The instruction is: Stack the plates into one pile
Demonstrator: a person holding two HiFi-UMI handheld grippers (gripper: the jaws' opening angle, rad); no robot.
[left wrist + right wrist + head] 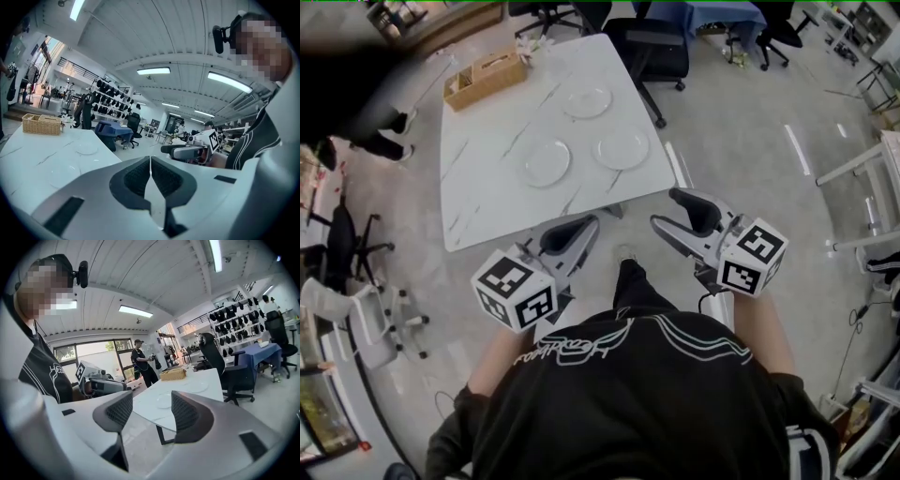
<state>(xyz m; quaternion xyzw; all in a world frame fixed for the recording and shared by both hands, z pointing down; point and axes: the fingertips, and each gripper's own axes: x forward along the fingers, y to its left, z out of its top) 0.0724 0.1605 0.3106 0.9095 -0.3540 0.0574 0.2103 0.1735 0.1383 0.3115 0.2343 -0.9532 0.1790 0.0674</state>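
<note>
1. Both grippers hang short of the table's near edge, touching nothing. The left gripper (pixel 581 228) has its jaws pressed together with nothing between them. The right gripper (pixel 666 208) has its jaws well apart and is also empty.
2. On the table (pixel 487 197) lie three clear plates, each flat and on its own: the far plate (pixel 587 101), the left plate (pixel 547 162) and the right plate (pixel 622 148). None touches or overlaps another.
3. A basket (pixel 485 77) sits at the table's far left corner, apart from the plates.
4. Done: nothing, as I judge it, since no pile has been started.
5. Left: take one plate as the base, then lift each of the other two onto it. The left plate and right plate lie nearest the grippers.
</note>
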